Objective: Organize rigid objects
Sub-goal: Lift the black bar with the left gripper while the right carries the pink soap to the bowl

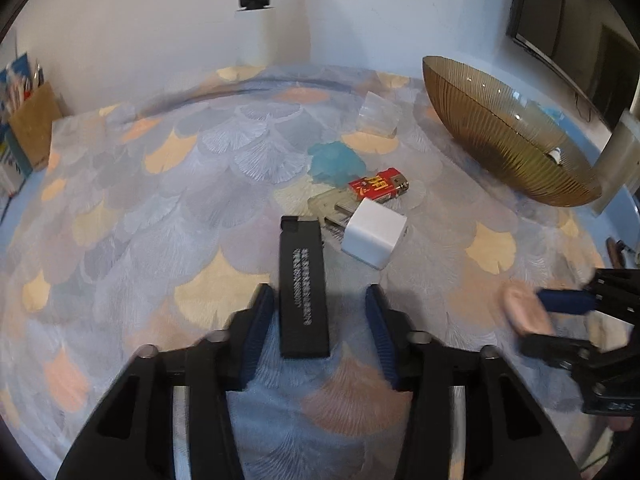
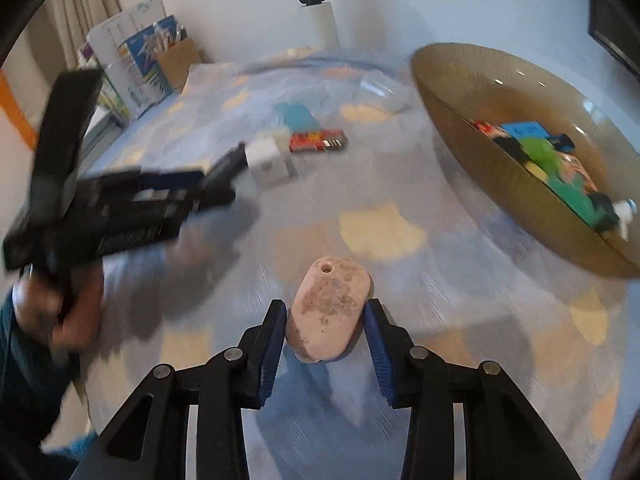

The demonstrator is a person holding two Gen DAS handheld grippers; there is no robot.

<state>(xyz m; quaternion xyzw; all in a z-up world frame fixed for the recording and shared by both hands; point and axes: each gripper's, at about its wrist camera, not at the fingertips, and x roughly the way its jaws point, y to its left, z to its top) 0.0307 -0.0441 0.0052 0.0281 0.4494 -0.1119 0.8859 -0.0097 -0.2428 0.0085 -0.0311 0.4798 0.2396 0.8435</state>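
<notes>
My left gripper (image 1: pixel 320 304) is open around a black bar with white print (image 1: pixel 303 288) that lies on the patterned cloth; the left pad is near it, the right pad stands apart. My right gripper (image 2: pixel 326 314) is shut on a pale pink stone-like tag with a hole (image 2: pixel 326 312), held above the cloth. It also shows at the right of the left wrist view (image 1: pixel 524 308). A white cube charger (image 1: pixel 374 238), a red lighter (image 1: pixel 378 189), a clear USB stick (image 1: pixel 332 208) and a blue piece (image 1: pixel 336 162) lie beyond the bar.
An amber ribbed glass bowl (image 2: pixel 452 92) at the right holds several coloured items (image 2: pixel 544 152). A clear plastic box (image 1: pixel 378 118) lies at the back. A cardboard holder with books (image 2: pixel 140 56) stands at the far left. The left gripper (image 2: pixel 120 204) crosses the right wrist view.
</notes>
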